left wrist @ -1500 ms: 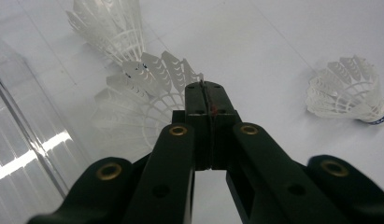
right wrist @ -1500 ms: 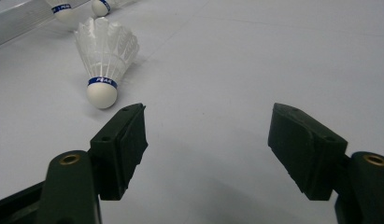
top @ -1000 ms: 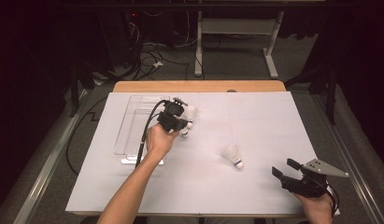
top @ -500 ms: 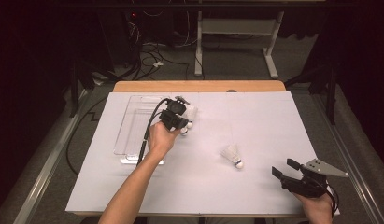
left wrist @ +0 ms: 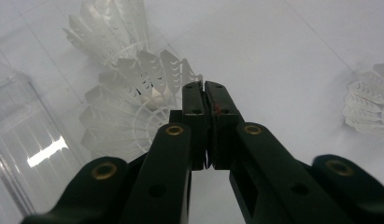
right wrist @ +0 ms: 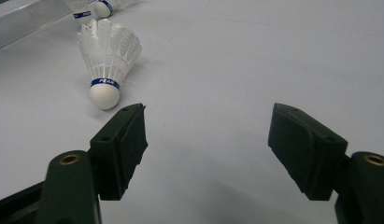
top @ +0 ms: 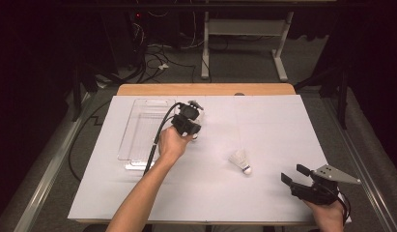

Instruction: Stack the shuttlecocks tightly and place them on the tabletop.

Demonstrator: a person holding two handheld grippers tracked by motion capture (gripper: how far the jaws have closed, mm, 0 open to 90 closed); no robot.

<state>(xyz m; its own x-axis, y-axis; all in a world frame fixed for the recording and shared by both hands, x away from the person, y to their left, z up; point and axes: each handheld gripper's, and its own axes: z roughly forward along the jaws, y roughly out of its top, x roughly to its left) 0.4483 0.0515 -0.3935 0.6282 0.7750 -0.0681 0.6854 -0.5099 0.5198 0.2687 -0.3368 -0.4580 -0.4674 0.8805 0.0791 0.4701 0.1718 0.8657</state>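
Left claw (top: 192,126) sits near the far left part of the white table (top: 283,125), just right of the clear tray (top: 138,130). In the left gripper view its jaws are squeezed together, pads pretty much meeting at the tips (left wrist: 204,100). Whether there's a feather edge caught between them I honestly can't tell; the gap is basically a thin dark line. Right behind the tips there's a shuttlecock (left wrist: 133,112) lying with its skirt fanned toward the camera, touching or just about touching the left jaw. A second one (left wrist: 110,23) is right behind it, the two overlapping, with the tray's clear wall (left wrist: 21,135) off to the side. Another feather skirt (left wrist: 367,105) pokes in at the right edge of that view, well apart from the claw.

Right claw (top: 302,180) is down at the near right corner of the table, held in the person's hand (top: 329,215), jaws spread wide with nothing in between, just bare table. From the right gripper view the pads (right wrist: 126,140) are far apart, and a lone shuttlecock (right wrist: 108,53) lies just beyond the left-hand jaw, cork end with its blue band pointing toward the claw, not touching. In the high view that same shuttlecock (top: 242,159) is near mid-table between both claws, closer to the right one.
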